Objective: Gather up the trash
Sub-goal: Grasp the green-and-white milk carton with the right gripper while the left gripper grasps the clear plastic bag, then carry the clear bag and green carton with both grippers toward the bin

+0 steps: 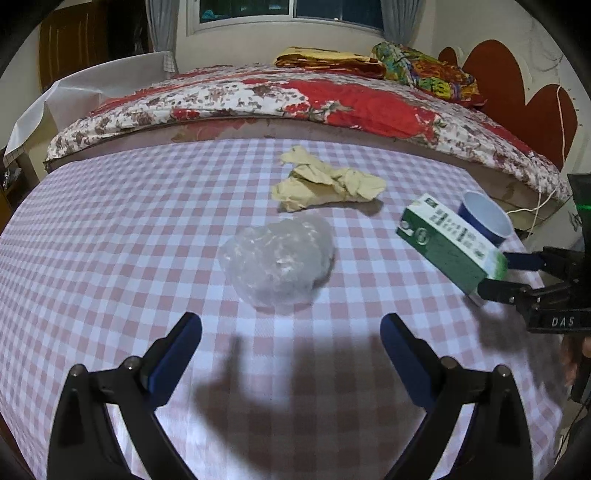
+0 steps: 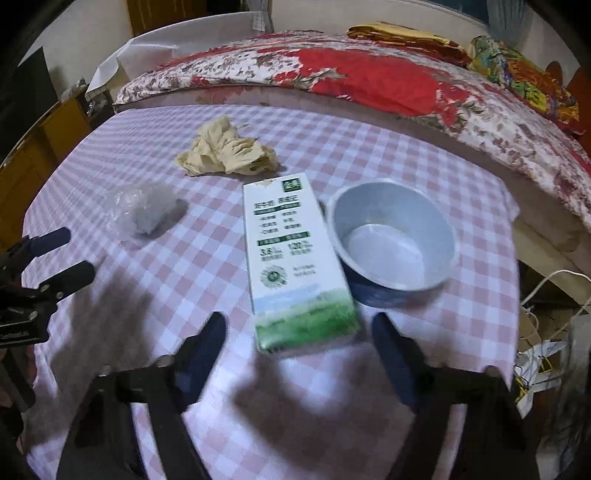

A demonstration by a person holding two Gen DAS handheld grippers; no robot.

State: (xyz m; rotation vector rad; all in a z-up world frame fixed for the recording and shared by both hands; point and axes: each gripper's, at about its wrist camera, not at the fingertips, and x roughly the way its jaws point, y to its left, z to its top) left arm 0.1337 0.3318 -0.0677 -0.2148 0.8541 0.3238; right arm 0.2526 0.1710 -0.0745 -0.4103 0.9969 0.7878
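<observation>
Right tool spread, straddling near end of green-and-white milk carton, nothing gripped yet; carton flat on checked counter, long axis running straight ahead; left tool unclenched, farther off.

The table carries a pink-and-white checked cloth. Directly behind its far edge stands a bed covered by a floral quilt in red, white and brown. 2 folded textiles lie at the far side of the bed: 1 yellow-and-red blanket and 1 multicoloured cloth just beside it. A headboard with red rounded shapes rises at the right. A window with curtains occupies the rear wall. A white cord hangs beside the table's right edge.
</observation>
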